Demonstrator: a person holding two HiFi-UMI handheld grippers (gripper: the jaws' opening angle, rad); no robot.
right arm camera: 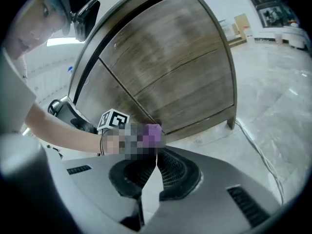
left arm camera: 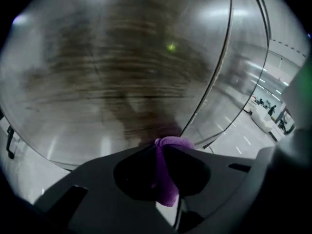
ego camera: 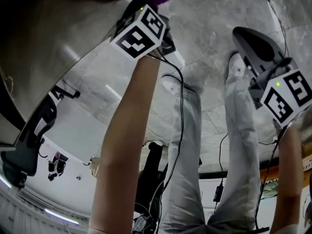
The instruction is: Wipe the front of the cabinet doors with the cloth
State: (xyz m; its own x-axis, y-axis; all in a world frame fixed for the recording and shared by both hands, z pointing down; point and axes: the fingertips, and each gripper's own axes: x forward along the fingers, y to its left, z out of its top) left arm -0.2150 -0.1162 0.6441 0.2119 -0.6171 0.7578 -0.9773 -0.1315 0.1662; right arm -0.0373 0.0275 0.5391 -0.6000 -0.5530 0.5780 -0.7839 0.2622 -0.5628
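The left claw (left arm camera: 163, 149) was clamped shut on the purple cloth (left arm camera: 168, 189). A fold of it ran down between the jaws, and a small bunch stuck out past the tips, close up against the wooden cabinet door (left arm camera: 122, 72). Whether that bunch actually touched the wood could not be told, since the door filled the left gripper view as a blurred, streaked brown surface with bright reflections. In the head view the jaws of that claw were hidden behind its marker cube (ego camera: 141, 30). There the cloth was cut off by the top edge, and the cabinet was only an out-of-focus grey-brown slab at the upper left. The right gripper view took in the whole cabinet, but a mosaic patch lay over the person's left hand and part of the claw it held. Only the cube and a scrap of purple showed there, low on the cabinet front near the foot of the slanted seam between the wood panels. The right claw (right arm camera: 157, 152) was closed with its tips together and nothing between them. Pale floor (right arm camera: 273, 96) showed through the gap lower down between the jaws. It was held well apart from the cabinet, out to the person's right. A cable (right arm camera: 258, 150) trailed over the floor from near the cabinet's leg (right arm camera: 229, 124). Its far end ran out of sight behind the claw's body.
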